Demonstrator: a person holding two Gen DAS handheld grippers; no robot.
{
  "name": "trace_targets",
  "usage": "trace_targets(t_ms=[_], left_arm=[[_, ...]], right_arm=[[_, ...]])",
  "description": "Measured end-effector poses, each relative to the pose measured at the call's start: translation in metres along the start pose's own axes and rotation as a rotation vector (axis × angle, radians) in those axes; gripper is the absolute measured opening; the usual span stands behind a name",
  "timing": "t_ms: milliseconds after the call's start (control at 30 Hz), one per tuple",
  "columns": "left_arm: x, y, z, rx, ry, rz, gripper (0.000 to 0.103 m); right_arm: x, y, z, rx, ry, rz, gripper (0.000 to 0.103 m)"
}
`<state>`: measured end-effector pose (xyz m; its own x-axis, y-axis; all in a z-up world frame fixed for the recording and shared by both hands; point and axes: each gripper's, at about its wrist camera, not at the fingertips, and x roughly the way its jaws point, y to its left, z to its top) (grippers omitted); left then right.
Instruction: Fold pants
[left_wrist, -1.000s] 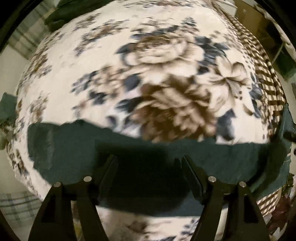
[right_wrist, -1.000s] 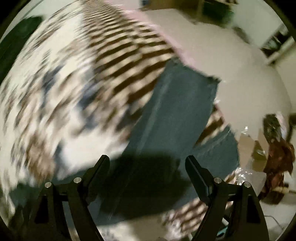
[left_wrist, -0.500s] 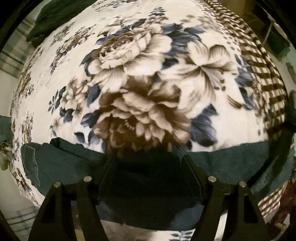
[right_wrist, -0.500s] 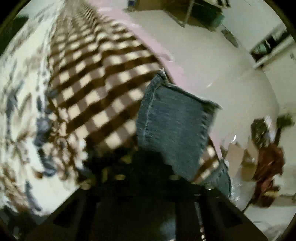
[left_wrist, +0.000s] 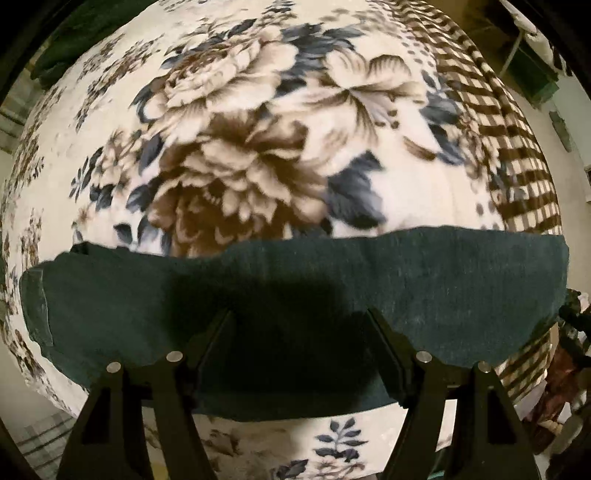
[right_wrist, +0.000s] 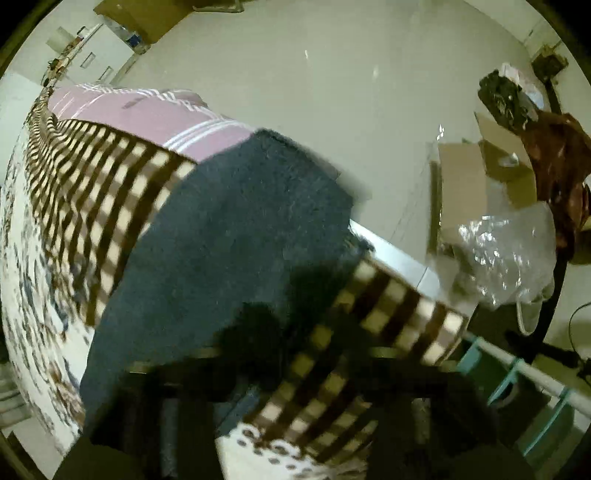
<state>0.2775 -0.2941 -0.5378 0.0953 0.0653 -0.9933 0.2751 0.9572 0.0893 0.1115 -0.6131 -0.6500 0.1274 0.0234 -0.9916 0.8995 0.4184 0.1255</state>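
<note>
Dark blue denim pants (left_wrist: 424, 288) lie folded in a long band across the near part of a floral blanket (left_wrist: 240, 155) on a bed. My left gripper (left_wrist: 301, 325) is open, its fingers (left_wrist: 388, 350) spread just above the band's middle, empty. In the right wrist view the pants (right_wrist: 236, 236) reach the bed's checked border and hang toward its edge. My right gripper is a dark blur at the bottom of that view; its jaws cannot be made out.
The blanket has a brown checked border (right_wrist: 92, 173) over a pink striped sheet (right_wrist: 147, 110). Beyond the bed's edge are pale floor (right_wrist: 332, 74), cardboard boxes (right_wrist: 465, 184), a plastic bag (right_wrist: 509, 251) and a dark heap (right_wrist: 554, 155). A green cloth (left_wrist: 85, 37) lies far left.
The left view has pulled back a little, so more of the pants band shows. The right gripper has swung toward the bed's edge, and its view stays blurred.
</note>
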Motion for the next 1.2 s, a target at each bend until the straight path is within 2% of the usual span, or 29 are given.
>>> trace_targets(t_ms=[67, 200, 400, 500, 567, 633, 733, 767, 900, 967, 1000, 1033, 1067, 1100, 1133, 1167, 1200], left_arm=[[-0.004, 0.013, -0.007, -0.027, 0.008, -0.013, 0.070], [-0.021, 0.065, -0.027, -0.115, 0.008, -0.026, 0.070], [-0.041, 0.207, -0.070, -0.317, -0.008, 0.032, 0.070], [-0.039, 0.285, -0.095, -0.431, -0.013, 0.077, 0.070], [-0.030, 0.336, -0.108, -0.523, -0.001, 0.069, 0.070], [-0.020, 0.380, -0.118, -0.612, -0.008, 0.052, 0.070], [0.000, 0.423, -0.123, -0.703, -0.012, -0.021, 0.070], [0.008, 0.435, -0.125, -0.737, -0.008, -0.038, 0.070], [0.043, 0.463, -0.131, -0.843, 0.032, -0.142, 0.069], [0.060, 0.474, -0.134, -0.901, 0.054, -0.247, 0.069], [0.065, 0.477, -0.135, -0.921, 0.051, -0.269, 0.069], [0.069, 0.478, -0.135, -0.931, 0.039, -0.280, 0.067], [0.069, 0.479, -0.136, -0.936, 0.018, -0.284, 0.056], [0.067, 0.478, -0.136, -0.935, -0.013, -0.285, 0.044], [0.063, 0.474, -0.136, -0.917, -0.040, -0.269, 0.039], [0.059, 0.470, -0.137, -0.904, -0.058, -0.244, 0.030], [0.055, 0.468, -0.139, -0.898, -0.077, -0.225, 0.015]], right_arm=[[-0.008, 0.019, -0.023, -0.042, 0.021, -0.004, 0.062], [-0.023, 0.066, -0.084, -0.141, 0.117, 0.111, 0.062], [-0.003, 0.183, -0.226, -0.300, 0.354, 0.282, 0.062], [0.015, 0.224, -0.287, -0.323, 0.406, 0.336, 0.062], [0.027, 0.246, -0.312, -0.312, 0.414, 0.356, 0.062], [0.040, 0.261, -0.328, -0.281, 0.415, 0.371, 0.062], [0.059, 0.269, -0.346, -0.181, 0.403, 0.370, 0.062], [0.066, 0.271, -0.354, -0.158, 0.390, 0.334, 0.062], [0.080, 0.260, -0.365, -0.046, 0.398, 0.317, 0.062], [0.084, 0.259, -0.372, -0.005, 0.392, 0.358, 0.062], [0.084, 0.260, -0.373, 0.002, 0.387, 0.366, 0.062], [0.086, 0.261, -0.375, 0.009, 0.374, 0.371, 0.062], [0.088, 0.261, -0.378, 0.019, 0.360, 0.371, 0.061], [0.088, 0.260, -0.379, 0.031, 0.346, 0.370, 0.055], [0.087, 0.260, -0.383, 0.052, 0.317, 0.360, 0.047], [0.084, 0.258, -0.382, 0.055, 0.302, 0.354, 0.038], [0.079, 0.260, -0.386, 0.036, 0.281, 0.328, 0.023]])
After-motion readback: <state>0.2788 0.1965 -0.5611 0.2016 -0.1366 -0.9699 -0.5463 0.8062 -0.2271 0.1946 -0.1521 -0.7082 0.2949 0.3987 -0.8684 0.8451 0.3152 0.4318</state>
